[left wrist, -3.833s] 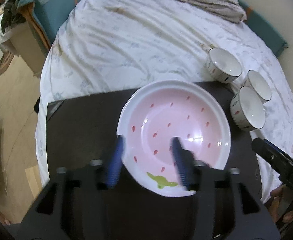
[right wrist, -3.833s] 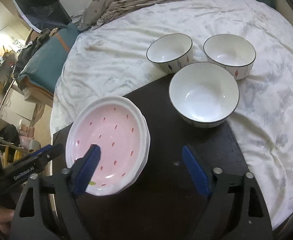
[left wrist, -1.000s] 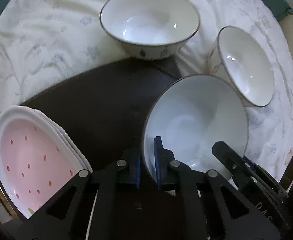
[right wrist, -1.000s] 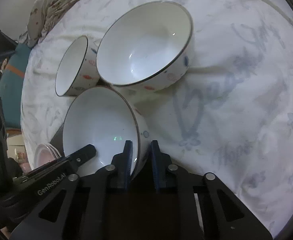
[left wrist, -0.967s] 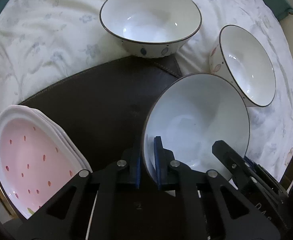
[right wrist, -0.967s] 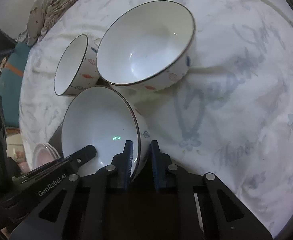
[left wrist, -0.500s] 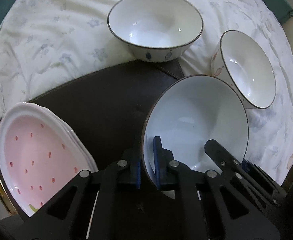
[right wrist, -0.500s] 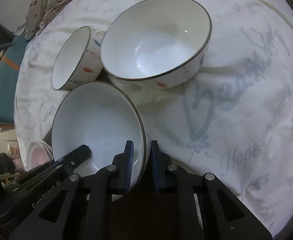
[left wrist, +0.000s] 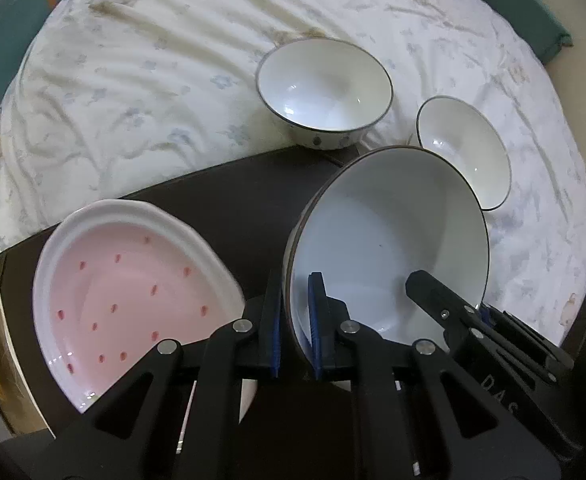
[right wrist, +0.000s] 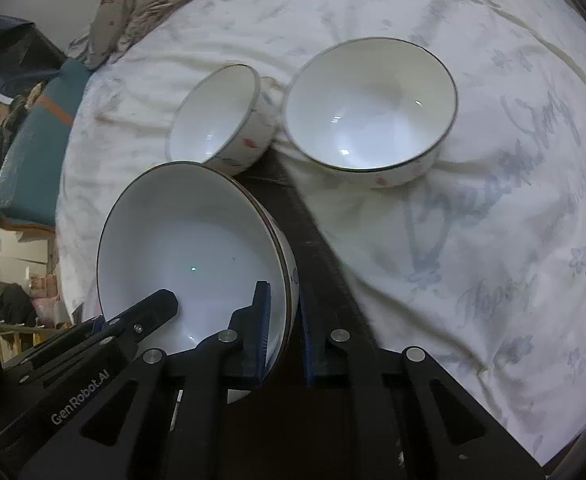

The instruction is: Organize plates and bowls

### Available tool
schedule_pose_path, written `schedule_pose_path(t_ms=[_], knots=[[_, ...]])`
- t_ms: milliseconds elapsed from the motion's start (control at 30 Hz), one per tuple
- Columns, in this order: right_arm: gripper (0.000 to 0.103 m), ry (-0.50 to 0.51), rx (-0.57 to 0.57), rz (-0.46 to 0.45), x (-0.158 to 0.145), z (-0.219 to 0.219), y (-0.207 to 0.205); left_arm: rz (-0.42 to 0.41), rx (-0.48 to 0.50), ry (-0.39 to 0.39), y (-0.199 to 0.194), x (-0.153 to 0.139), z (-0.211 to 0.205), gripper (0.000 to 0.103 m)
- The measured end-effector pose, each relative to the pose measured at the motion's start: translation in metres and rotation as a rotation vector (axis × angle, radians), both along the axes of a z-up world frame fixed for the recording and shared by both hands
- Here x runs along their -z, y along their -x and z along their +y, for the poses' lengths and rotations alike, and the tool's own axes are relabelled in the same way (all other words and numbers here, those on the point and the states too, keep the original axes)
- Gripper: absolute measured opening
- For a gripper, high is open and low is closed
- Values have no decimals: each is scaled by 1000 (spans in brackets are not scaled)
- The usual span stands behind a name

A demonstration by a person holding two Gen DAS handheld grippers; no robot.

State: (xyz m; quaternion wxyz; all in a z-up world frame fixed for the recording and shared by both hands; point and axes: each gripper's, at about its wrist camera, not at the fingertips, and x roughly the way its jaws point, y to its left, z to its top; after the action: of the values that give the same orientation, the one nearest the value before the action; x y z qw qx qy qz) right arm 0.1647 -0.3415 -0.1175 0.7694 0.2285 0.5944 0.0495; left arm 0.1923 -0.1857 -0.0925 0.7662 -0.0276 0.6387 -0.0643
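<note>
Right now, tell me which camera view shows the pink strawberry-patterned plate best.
The left wrist view: the pink strawberry-patterned plate lies open on the dark board, beside the held large white bowl. The right wrist view does not clearly show it; that bowl and the left gripper fill that side.

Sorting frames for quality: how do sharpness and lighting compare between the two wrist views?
Left wrist view: evenly lit and sharp, small glints inside the far bowl. Right wrist view: dimmer, far bowls slightly smeared, held bowl shadowed. Both show fisheye bending and dark corners.

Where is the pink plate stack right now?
In the left wrist view, the pink plate stack sits lower left on the dark mat, left of the gripped bowl.
</note>
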Motion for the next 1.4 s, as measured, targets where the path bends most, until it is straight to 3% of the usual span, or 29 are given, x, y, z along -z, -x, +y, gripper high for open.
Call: schedule_pose_path(t_ms=[300, 700, 967, 1167, 1400], knots=[[14, 8, -73, -73, -39, 42, 11, -42, -39, 29, 14, -33, 39, 9], [14, -19, -223, -66, -49, 114, 38, -80, -61, 38, 61, -51, 118, 9], [14, -16, -314, -70, -52, 150, 41, -62, -88, 89, 75, -45, 163, 9], [14, 9, -316, -17, -33, 160, 36, -12, -118, 146, 72, -19, 174, 9], [14, 23, -331, 50, -5, 166, 30, 20, -120, 126, 67, 1, 174, 9]])
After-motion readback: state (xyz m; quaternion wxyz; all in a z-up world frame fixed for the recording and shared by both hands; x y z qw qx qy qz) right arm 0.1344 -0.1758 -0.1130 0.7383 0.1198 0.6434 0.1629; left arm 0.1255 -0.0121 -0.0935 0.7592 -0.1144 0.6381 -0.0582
